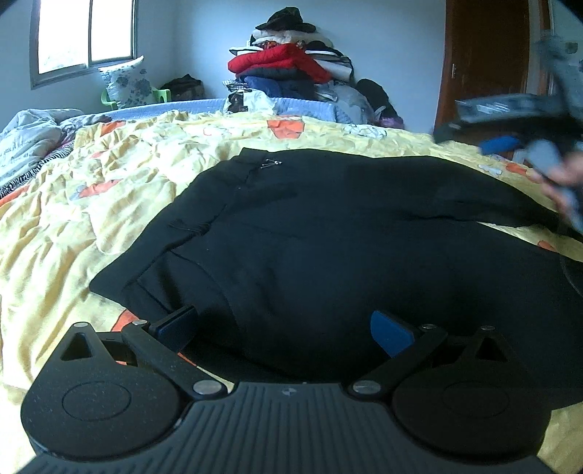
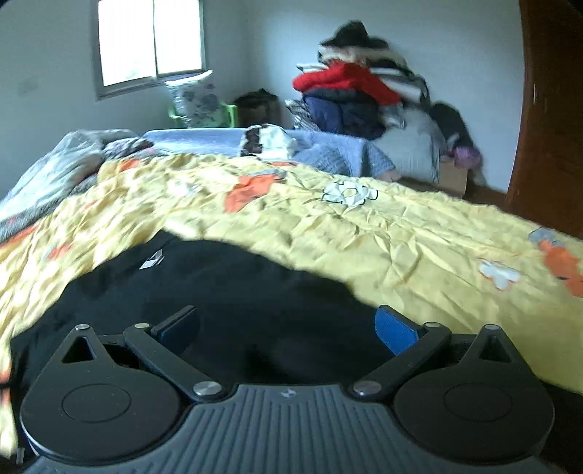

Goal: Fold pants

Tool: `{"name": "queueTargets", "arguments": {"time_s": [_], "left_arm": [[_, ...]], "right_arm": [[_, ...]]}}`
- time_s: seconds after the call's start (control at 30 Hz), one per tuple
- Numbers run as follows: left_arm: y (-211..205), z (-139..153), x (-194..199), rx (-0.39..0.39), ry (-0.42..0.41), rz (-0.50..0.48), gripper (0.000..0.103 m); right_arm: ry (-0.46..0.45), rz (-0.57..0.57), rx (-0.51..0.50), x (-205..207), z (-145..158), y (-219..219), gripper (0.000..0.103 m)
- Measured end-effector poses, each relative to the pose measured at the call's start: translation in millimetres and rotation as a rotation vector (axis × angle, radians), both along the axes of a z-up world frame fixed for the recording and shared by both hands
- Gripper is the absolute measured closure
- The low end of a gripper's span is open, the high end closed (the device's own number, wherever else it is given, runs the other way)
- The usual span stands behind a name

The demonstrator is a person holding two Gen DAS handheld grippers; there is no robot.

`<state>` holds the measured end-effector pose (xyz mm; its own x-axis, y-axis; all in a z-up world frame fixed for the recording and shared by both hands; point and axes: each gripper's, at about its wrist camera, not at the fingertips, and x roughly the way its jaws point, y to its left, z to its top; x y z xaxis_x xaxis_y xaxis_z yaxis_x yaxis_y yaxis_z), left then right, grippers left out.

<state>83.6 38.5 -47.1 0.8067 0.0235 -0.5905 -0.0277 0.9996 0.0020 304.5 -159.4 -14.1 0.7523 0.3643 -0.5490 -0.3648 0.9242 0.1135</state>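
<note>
- The left hand-held gripper (image 1: 286,328) hovers low over the near edge of the black pants (image 1: 328,233), its two blue-padded fingers spread wide with dark cloth lying between and under them; nothing is pinched, so it is released.
- The right hand-held gripper (image 2: 288,330) is likewise spread wide and empty, its fingers over the right-hand part of the pants (image 2: 218,299). Its view is smeared, so how close the pads come to the cloth cannot be told.
- The pants lie flat on the yellow patterned bedspread (image 1: 120,175), directly ahead of and below both grippers. In the left wrist view the waistband end, with a belt loop and a small metal clip (image 1: 270,163), sits to the left and farther off, while the legs run away to the right: the long axis lies roughly across the view, left to right.
- The garment already looks doubled leg over leg, so my judgement is that the remaining fold runs along that axis, bringing one end over the other.
- In the left wrist view the right hand-held gripper (image 1: 524,146) shows blurred at the right edge, above the leg end. So the right is nearer the leg end, the left nearer the waist side.
- Beyond the bed, a pile of clothes (image 1: 291,69) stands against the wall, with a window (image 1: 85,34) at left and a wooden door (image 1: 484,65) at right.
</note>
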Motion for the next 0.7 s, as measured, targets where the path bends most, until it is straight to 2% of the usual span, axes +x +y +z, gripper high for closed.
{"name": "queueTargets", "arguments": {"time_s": [0.23,0.33,0.4,0.43,0.47,0.53,0.57,0.63,0.7], "left_arm": [[-1.5,-4.6,0.6,-0.008,0.017,-0.006,0.000],[-2.2,-5.0,0.9,-0.006,0.019,-0.007,0.000],[-2.6,-5.0,0.3,-0.007,0.019,-0.008,0.000],[-2.3,-4.9,-0.2,-0.010,0.019,-0.008,0.000],[-0.8,-4.5,0.0,-0.016,0.017,-0.008,0.000],[2.6,-2.9,-1.9,-0.038,0.008,-0.006,0.001],[4.8,-1.0,-2.8,-0.051,0.002,-0.001,0.002],[13.1,7.8,-3.5,-0.109,-0.021,0.011,0.002],[23.2,23.2,0.0,-0.183,-0.049,0.004,0.001]], "right_arm": [[0.086,0.024,-0.044,85.6,-30.1,15.8,0.001],[0.117,0.060,-0.122,104.7,-47.4,25.4,0.001],[0.136,0.112,-0.140,106.9,-55.8,28.1,0.023],[0.120,0.143,-0.119,102.6,-56.1,27.5,0.042],[0.108,0.162,-0.114,98.2,-55.4,28.4,0.068],[0.072,0.163,-0.146,85.2,-51.7,31.5,0.089],[0.043,0.172,-0.172,75.3,-49.1,33.8,0.096],[-0.019,0.189,-0.215,54.1,-42.3,38.9,0.096],[-0.121,0.239,-0.296,23.4,-32.7,48.2,0.096]]}}
